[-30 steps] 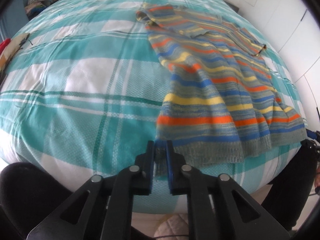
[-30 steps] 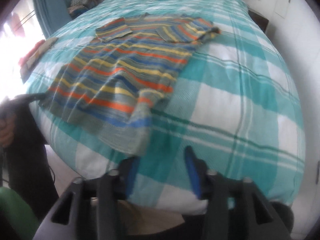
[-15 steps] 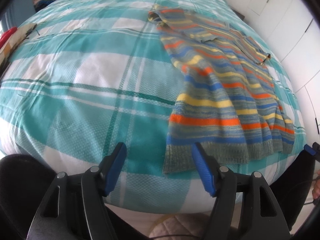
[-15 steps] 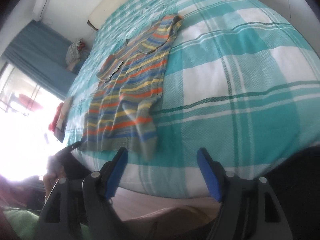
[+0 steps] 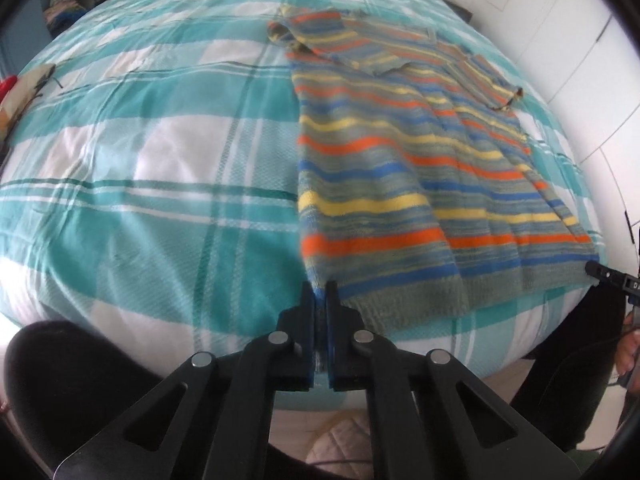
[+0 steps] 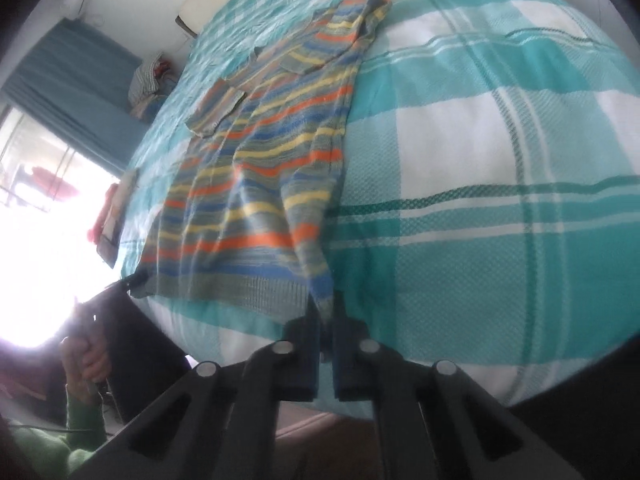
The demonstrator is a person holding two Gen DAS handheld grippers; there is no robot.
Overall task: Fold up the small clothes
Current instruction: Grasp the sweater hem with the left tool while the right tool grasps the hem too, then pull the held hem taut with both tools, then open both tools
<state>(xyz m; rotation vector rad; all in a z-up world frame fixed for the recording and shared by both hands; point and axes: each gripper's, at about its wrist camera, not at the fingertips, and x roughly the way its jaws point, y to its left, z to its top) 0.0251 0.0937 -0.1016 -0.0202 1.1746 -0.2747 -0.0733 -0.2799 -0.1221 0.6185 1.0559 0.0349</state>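
**Both grippers pinch the hem corners of the striped sweater**

A striped sweater (image 5: 420, 168) in orange, yellow, blue and grey lies flat on a bed under a teal-and-white checked bedspread (image 5: 160, 168), its hem toward the near edge and its sleeves folded across the chest. In the left wrist view it fills the right half of the frame, running from upper centre down to lower right.

The left gripper (image 5: 320, 294), at bottom centre, has just snapped closed; its blue pads clamp the lower left corner of the hem, with knit showing between them.

In the right wrist view the sweater (image 6: 256, 184) runs diagonally from top centre to lower left. The right gripper (image 6: 326, 308) has likewise just closed, nipping the hem's lower right corner, which is drawn up into a peak between the jaws
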